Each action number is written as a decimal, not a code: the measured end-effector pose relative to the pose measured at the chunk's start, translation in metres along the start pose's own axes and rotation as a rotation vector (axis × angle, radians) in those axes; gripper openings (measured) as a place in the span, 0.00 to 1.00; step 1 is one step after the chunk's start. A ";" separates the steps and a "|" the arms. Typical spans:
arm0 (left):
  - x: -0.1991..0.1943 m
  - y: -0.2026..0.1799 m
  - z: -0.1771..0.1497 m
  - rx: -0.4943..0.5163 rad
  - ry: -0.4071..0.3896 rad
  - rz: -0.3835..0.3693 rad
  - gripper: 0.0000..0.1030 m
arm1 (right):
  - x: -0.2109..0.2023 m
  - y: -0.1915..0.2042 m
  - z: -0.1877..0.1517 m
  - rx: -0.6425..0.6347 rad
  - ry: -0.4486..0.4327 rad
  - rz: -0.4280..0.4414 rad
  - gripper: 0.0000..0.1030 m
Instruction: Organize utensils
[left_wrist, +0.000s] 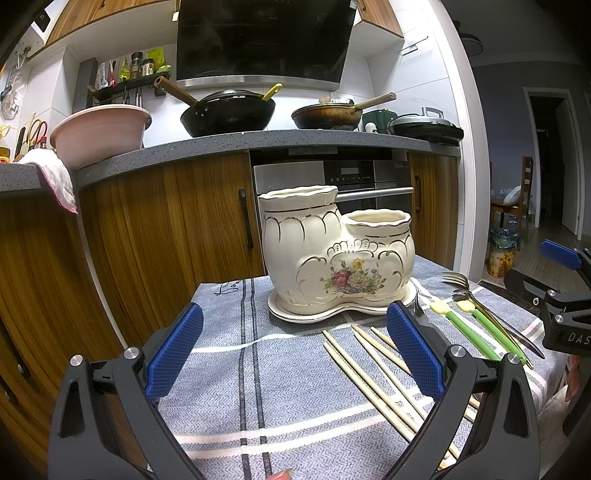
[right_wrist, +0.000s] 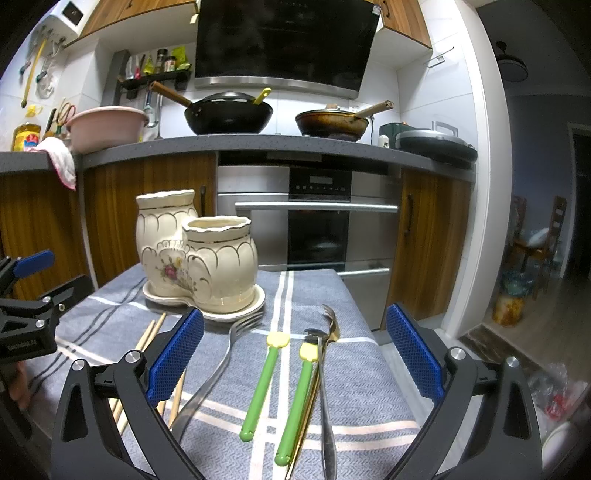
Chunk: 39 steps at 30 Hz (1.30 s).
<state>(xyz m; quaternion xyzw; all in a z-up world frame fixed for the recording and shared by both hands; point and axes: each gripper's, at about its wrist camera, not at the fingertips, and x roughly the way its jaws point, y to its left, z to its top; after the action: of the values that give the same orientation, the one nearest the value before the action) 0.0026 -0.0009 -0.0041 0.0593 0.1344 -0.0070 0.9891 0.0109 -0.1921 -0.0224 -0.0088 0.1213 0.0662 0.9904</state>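
A cream two-pot ceramic holder (left_wrist: 332, 247) (right_wrist: 199, 251) with a flower print stands on its saucer on the grey striped cloth. Several wooden chopsticks (left_wrist: 373, 373) (right_wrist: 147, 339) lie in front of it. Two green-handled utensils (left_wrist: 476, 328) (right_wrist: 264, 384), a silver fork (right_wrist: 218, 365) and a gold and a silver fork (left_wrist: 480, 302) (right_wrist: 325, 354) lie to the right. My left gripper (left_wrist: 295, 350) hovers open over the cloth, its right finger above the chopsticks. My right gripper (right_wrist: 295, 350) is open above the green utensils and forks, holding nothing.
The cloth-covered table (left_wrist: 229, 369) ends just behind the holder. Beyond it stand wooden cabinets (left_wrist: 177, 221), an oven (right_wrist: 317, 221) and a counter with a pink basin (left_wrist: 99, 133) and two woks (left_wrist: 229, 110). A doorway and floor lie to the right.
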 end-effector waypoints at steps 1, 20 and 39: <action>0.000 0.000 0.000 0.000 0.000 -0.001 0.95 | 0.000 0.000 0.000 0.000 0.000 0.000 0.95; 0.000 0.000 0.000 0.000 0.000 0.001 0.95 | 0.001 0.001 0.000 -0.002 0.005 0.000 0.95; 0.006 -0.001 -0.003 0.007 0.038 0.008 0.95 | 0.000 -0.001 -0.001 0.000 0.003 -0.002 0.95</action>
<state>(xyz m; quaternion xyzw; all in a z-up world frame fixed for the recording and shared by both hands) 0.0078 -0.0012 -0.0090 0.0635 0.1527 -0.0025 0.9862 0.0106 -0.1929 -0.0236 -0.0087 0.1229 0.0654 0.9902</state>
